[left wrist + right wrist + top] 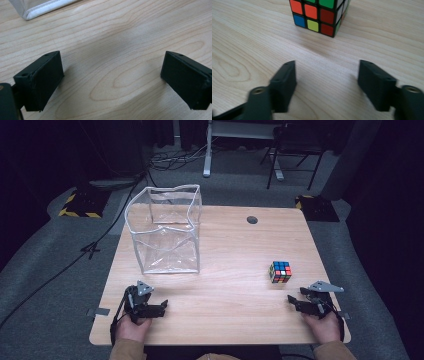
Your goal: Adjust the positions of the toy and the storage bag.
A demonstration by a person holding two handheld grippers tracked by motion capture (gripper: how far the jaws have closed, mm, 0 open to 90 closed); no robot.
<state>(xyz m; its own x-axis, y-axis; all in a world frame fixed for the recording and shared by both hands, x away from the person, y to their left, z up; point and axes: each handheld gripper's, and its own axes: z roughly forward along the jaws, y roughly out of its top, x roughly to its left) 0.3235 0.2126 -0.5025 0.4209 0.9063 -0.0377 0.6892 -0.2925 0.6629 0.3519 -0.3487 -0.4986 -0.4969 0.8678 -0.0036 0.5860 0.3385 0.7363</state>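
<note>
My right tongs (299, 302) rest low on the worktop (230, 270), jaws wide and empty, with the puzzle cube (280, 271) near them at about 11 o'clock, apart from them. In the right gripper view the cube (318, 16) is cut off at the top edge. My left tongs (159, 308) sit wide and empty; the clear plastic bag (165, 227) stands at 12 o'clock, and my left gripper view catches just its white-edged corner (42, 10).

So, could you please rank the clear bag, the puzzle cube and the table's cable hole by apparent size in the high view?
1. Clear bag, by far the largest.
2. Puzzle cube.
3. Cable hole, smallest, though it lies farther from the camera, which shrinks it somewhat.
</note>
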